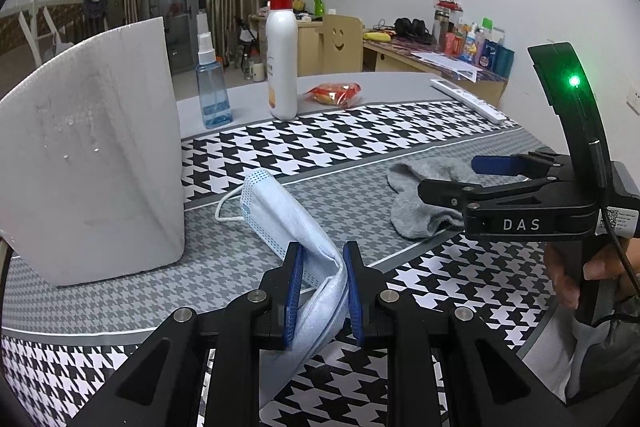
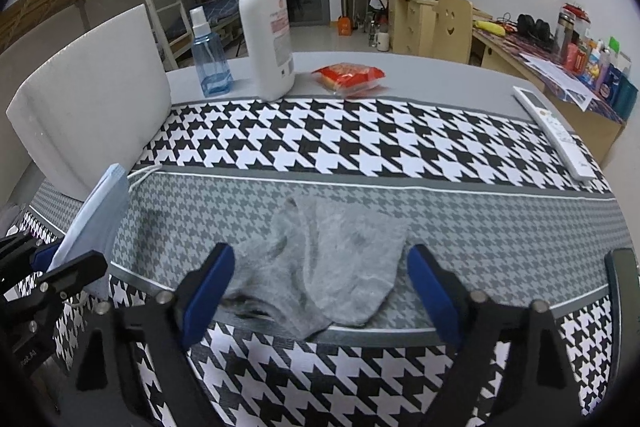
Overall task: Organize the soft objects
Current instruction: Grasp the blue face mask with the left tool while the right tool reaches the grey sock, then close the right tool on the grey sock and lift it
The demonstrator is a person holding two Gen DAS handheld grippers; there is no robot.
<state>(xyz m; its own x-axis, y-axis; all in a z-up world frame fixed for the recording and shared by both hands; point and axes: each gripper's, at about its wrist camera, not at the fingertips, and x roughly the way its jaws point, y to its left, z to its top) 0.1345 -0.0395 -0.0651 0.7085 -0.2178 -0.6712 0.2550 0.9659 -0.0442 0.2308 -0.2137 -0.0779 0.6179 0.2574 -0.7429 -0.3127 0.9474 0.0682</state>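
**Mask pinched in the left jaws, sock lying between the open right jaws**

We start with the table (image 2: 400,67), covered by a houndstooth cloth (image 2: 340,139) that runs under both sets of jaws. Ahead and to the left of the left jaws stands a white foam box (image 1: 92,155), close beside the far end of the mask.

Our left gripper (image 1: 320,287) has its blue pads closed on a light blue face mask (image 1: 288,219). The pinched end is folded between the jaws, and the rest of the mask stretches forward and to the left from them, its white ear loop (image 1: 226,205) resting on the cloth near the box.

Our right gripper (image 2: 320,291) has its jaws spread wide and holds nothing. The grey sock (image 2: 328,267) lies crumpled on the cloth between them, touching neither blue pad as far as we can see. In the left wrist view this gripper reaches in from the right, over the sock.

Well beyond both jaws, at the far edge of the cloth, stand a white pump bottle (image 2: 268,27) and a blue spray bottle (image 2: 208,59), with a red snack packet (image 2: 348,77) just to their right. A white remote (image 2: 554,131) lies far to the right of the right jaws.
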